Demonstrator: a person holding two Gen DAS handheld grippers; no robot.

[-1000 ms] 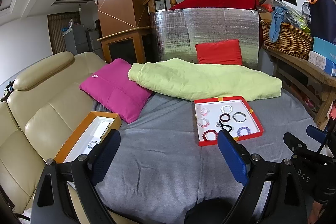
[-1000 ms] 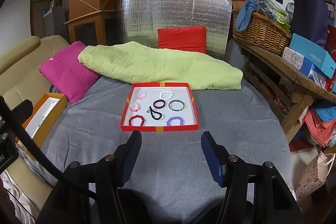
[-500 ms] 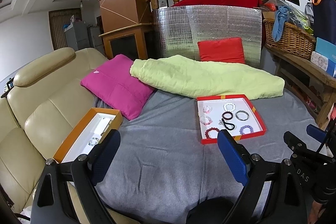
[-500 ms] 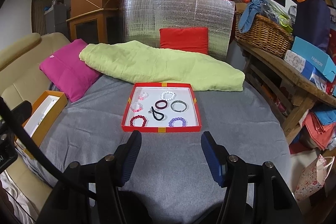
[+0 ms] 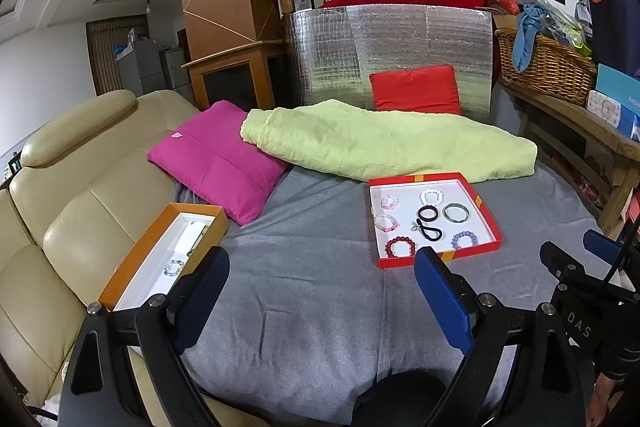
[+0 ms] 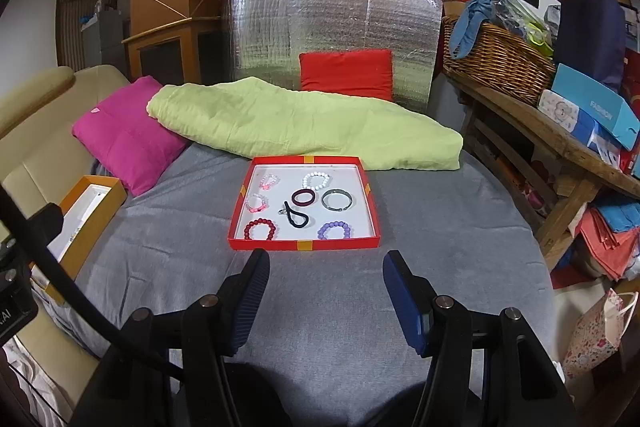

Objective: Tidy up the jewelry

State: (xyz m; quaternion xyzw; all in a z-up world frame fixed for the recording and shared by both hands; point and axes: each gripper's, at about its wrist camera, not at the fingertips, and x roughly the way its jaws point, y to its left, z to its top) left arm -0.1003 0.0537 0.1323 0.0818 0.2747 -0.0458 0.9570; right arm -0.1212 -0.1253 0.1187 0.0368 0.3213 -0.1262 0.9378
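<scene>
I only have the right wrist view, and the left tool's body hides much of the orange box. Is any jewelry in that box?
Observer: Yes. The left wrist view shows one pale beaded bracelet lying in the orange box, toward its near end.
Operator: Is the left tool carrying anything?
Observer: No. The left tool is open, with nothing between its fingers.
Operator: Where is it hanging?
Observer: Over the grey cover, between the orange box and the red tray.
</scene>
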